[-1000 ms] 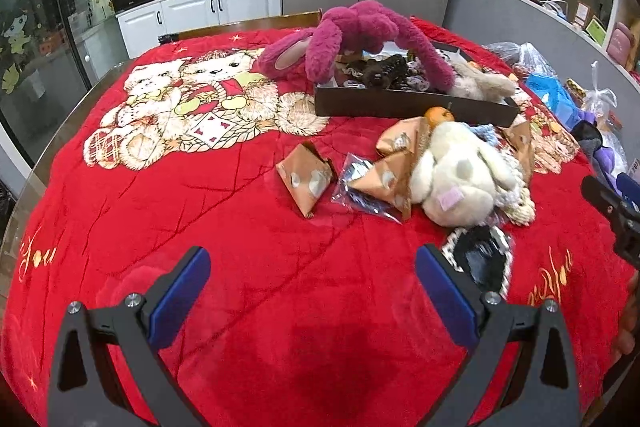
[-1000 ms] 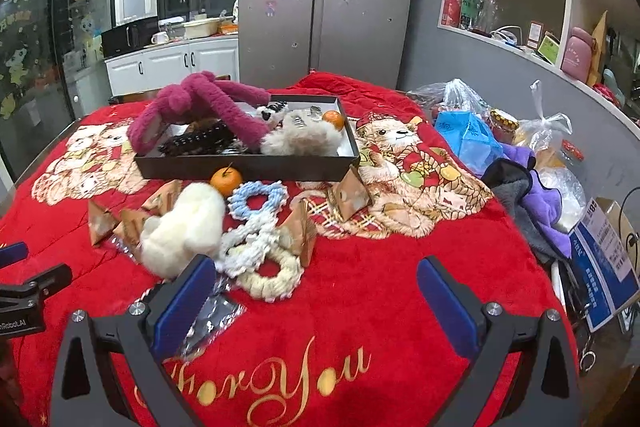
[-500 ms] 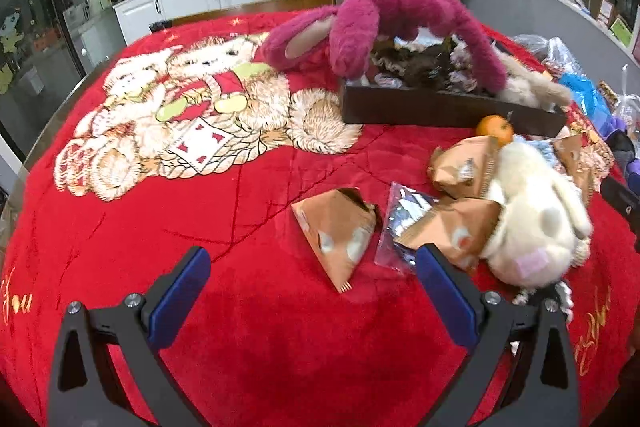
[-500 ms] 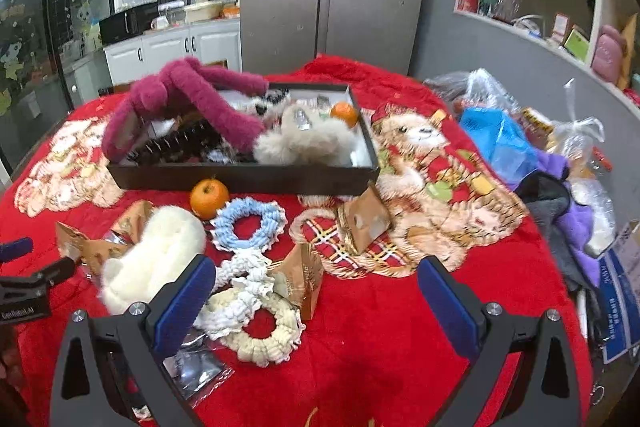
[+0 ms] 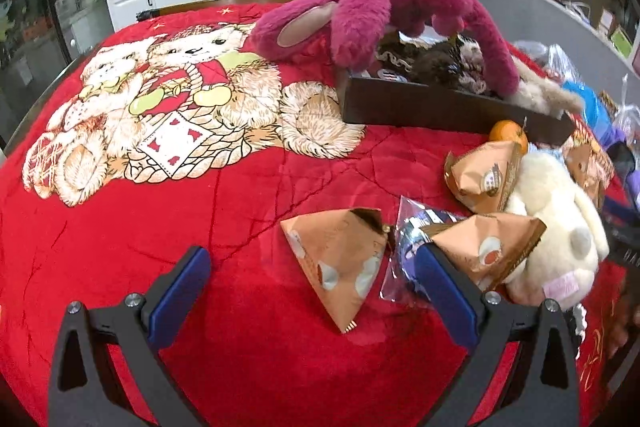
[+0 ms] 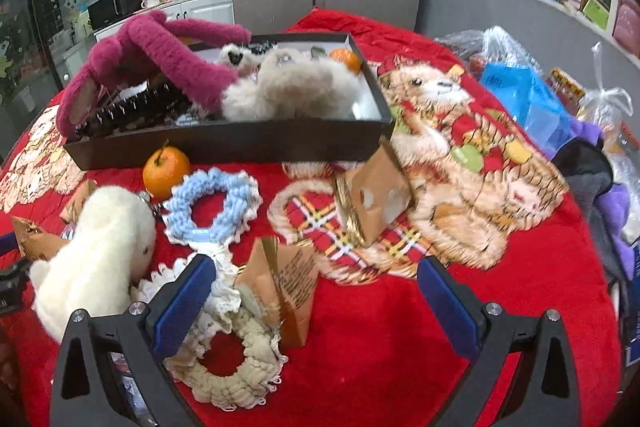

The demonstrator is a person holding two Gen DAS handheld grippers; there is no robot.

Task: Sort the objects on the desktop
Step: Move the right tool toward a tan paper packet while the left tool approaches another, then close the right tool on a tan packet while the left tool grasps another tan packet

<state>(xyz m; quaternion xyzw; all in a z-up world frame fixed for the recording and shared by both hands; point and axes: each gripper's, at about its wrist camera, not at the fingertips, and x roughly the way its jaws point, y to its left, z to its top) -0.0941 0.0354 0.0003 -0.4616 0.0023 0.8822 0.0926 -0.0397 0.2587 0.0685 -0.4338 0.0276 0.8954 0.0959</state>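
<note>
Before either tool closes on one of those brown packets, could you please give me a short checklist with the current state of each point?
1. Left tool open: ok, both pads spread wide and holding nothing.
2. Nearest brown triangular packet sits between the left pads: ok, it lies flat on the red blanket and looks roughly centred.
3. Left pad clear of neighbours: not ok, the pad on the picture's right overlaps the clear foil wrapper.
4. Right tool open: ok, empty.
5. Right target isolated: not ok, the upright brown packet touches the cream scrunchie.
6. Room in the dark tray: cannot tell, plush toys cover much of it.
</note>
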